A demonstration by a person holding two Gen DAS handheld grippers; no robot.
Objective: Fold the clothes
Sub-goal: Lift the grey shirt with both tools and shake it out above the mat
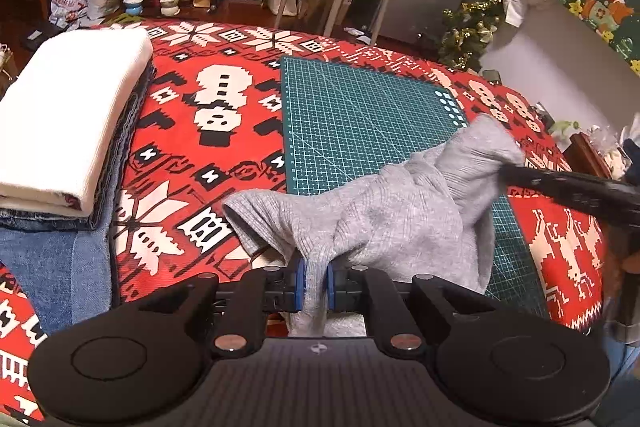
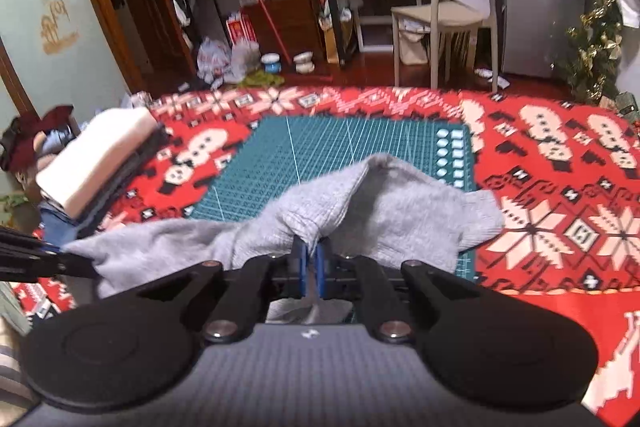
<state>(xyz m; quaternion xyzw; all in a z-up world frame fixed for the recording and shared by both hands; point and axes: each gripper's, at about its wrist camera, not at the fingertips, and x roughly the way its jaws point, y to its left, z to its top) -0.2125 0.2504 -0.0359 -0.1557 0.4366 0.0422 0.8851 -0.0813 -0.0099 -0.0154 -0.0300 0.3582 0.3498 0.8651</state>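
Grey garment [image 1: 400,211] pinched between both grippers' closed jaws.

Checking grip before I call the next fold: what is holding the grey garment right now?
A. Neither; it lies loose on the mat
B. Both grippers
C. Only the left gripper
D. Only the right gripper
B: the left gripper and the right gripper each pinch a fold of the grey garment.
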